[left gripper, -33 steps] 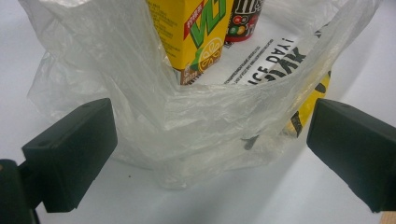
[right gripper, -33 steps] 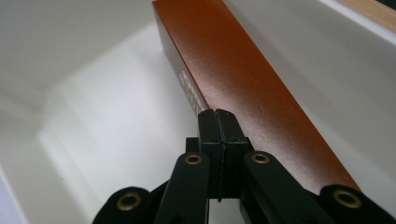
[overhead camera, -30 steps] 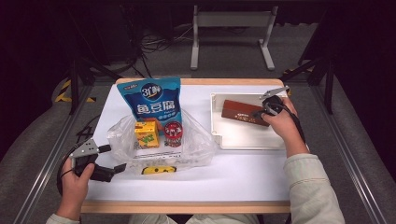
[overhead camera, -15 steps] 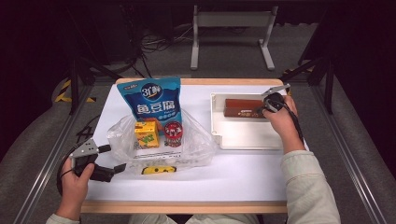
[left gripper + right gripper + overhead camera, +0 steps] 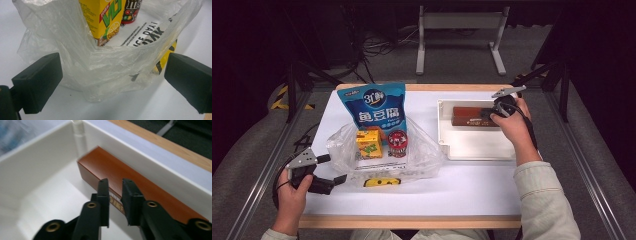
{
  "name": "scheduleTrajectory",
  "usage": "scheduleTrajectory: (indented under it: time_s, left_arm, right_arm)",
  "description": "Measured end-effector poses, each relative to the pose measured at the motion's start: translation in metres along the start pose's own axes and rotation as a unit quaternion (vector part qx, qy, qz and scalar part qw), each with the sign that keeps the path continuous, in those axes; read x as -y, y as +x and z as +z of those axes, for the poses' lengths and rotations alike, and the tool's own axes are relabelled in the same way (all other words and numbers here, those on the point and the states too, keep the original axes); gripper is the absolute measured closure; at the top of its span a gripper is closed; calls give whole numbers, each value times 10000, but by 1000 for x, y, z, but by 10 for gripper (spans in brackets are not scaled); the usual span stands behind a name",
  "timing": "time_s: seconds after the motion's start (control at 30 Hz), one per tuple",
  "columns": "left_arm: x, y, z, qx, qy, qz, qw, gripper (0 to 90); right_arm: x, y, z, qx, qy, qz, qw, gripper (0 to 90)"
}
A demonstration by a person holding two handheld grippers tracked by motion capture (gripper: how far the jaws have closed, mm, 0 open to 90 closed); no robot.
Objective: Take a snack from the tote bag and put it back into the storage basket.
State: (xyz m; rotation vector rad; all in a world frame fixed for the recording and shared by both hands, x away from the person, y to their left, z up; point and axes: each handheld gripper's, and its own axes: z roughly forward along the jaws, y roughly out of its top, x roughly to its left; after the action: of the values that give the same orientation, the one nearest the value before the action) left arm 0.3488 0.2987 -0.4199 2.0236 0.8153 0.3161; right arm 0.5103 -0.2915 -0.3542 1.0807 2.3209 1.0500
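The yellow drink carton (image 5: 105, 20), just ahead of the left gripper's fingers (image 5: 37, 80), bears green letters reading "VLT" above a lemon picture. The clear plastic bag (image 5: 82, 62) between those fingers shows upside-down black print, partly "ICE DAY". The blue pouch (image 5: 373, 107) beyond carries "3" and white Chinese characters

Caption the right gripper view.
Right hand-held gripper, jaws nearly closed, above a brown box in a white bin.

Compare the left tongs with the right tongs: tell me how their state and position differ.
The left tongs gape wide before the clear plastic bag; the right tongs are nearly closed. The left sit low on the table; the right reach into the white bin at the brown box. Both have black jaws.
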Motion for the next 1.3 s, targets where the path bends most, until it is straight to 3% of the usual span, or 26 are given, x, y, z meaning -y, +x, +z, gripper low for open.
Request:
scheduleTrajectory:
  time_s: [0.1, 0.23, 0.6, 0.77, 1.3]
  left_arm:
    - [0, 0, 0, 0, -14, -47, 10000, 23]
    - [-1, 0, 0, -16, -25, -40, 10000, 22]
    - [0, 0, -2, -40, -53, -36, 10000, 22]
    - [0, 0, -3, -30, -66, -49, 10000, 22]
    - [2, -1, -6, -58, -95, -38, 9999, 22]
  right_arm:
    - [-9, 8, -5, -109, -214, -78, 9997, 596]
    - [-21, 20, -9, -294, -414, -168, 9986, 508]
    - [-58, 57, -15, -648, -675, -666, 9934, 410]
    - [-75, 71, -15, -827, -833, -782, 9900, 319]
    - [-112, 111, 2, -1278, -976, -1232, 9793, 280]
